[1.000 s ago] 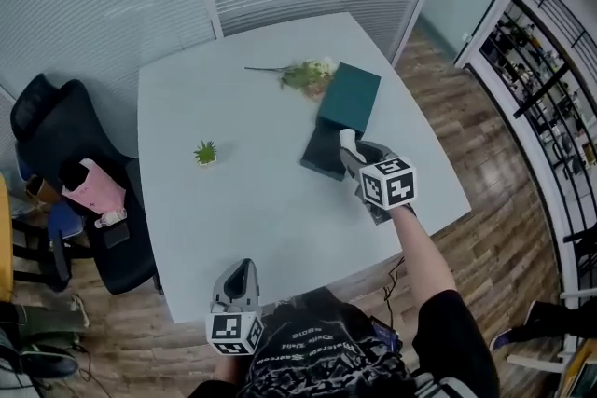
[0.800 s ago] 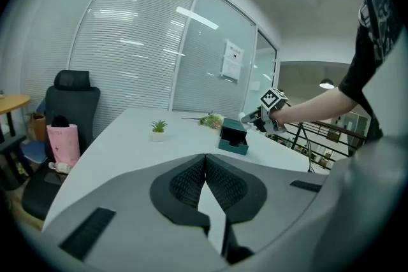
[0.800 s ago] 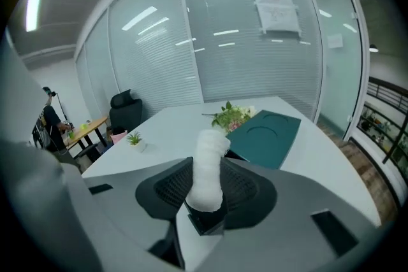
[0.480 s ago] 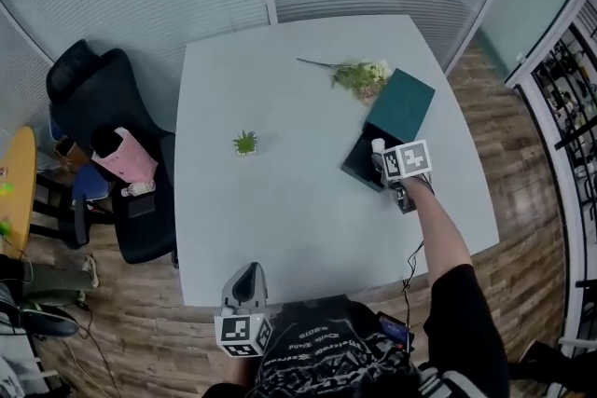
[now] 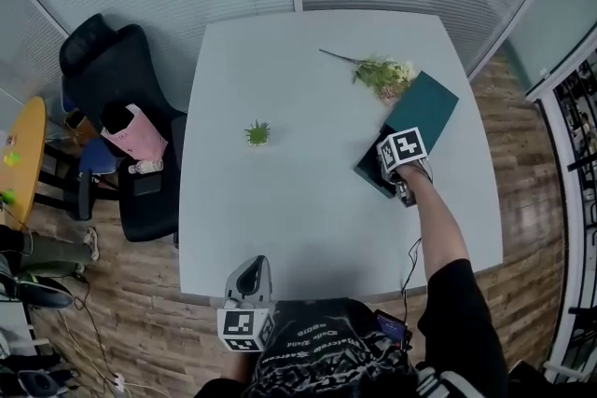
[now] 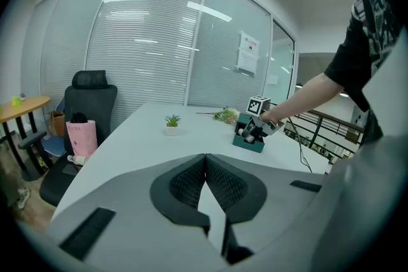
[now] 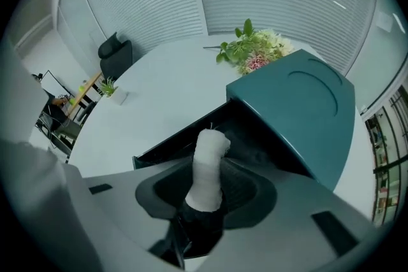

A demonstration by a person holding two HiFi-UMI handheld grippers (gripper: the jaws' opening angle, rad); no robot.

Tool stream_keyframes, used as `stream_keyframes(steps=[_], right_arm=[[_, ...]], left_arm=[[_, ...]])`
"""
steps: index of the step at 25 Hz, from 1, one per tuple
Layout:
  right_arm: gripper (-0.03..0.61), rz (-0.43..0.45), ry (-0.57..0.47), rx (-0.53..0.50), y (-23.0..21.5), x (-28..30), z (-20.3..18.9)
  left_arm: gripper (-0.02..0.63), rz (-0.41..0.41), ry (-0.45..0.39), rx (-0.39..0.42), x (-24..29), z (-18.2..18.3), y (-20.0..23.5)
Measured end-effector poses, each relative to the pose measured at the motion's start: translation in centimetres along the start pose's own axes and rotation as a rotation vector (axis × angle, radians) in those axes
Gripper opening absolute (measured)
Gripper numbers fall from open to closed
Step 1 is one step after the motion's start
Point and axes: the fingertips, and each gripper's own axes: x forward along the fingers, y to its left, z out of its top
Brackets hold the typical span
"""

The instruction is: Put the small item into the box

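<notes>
- Right gripper (image 7: 210,195): jaws clamped on the small item (image 7: 208,159), a white stubby cylinder that looks like a candle. It is gripped at its lower end and the rest sticks out past the pads.
- Left gripper (image 6: 205,172): jaws closed together with nothing between them. It sits at the near table edge, well apart from the work, and looks idle.
- Item location: in the right gripper, pointing steeply down at the box mouth. The free end is over the dark interior, just inside the front wall. I can't tell whether it touches the bottom.
- Box (image 7: 191,137): dark teal, shallow and open. The lid (image 7: 306,102) is tilted up and back behind the opening, so it doesn't block access.
- Box contents: the inside is too dark to read. No other item is visible in it from either the right gripper view or the head view.
- Progress: pick and carry look done, and the item is lined up at the opening. Insert and release are not yet done. What's left, by my read, is to lower it, let go and pull clear.
- Risk: the lid hangs close over the gripper, so the exit path needs care.
- Around: a flower sprig (image 7: 254,51) lies just behind the lid. A small potted plant (image 5: 258,134) stands mid-table (image 5: 308,219), well apart from the box.
</notes>
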Motion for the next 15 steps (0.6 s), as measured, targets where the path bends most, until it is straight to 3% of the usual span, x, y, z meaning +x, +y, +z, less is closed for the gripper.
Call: stream_keyframes(steps=[11,15], right_arm=[[0.147,0.018,0.078,0.024,-0.7,1.2,0.2],[0.195,-0.007,0.083,-0.011,-0.4,1.5,0.1]], left_arm=[[0.018,0.031,-0.015,-0.039,0.7,0.7,-0.2],[0.018,0.028,-0.018,-0.026,0.7,0.7,-0.9]])
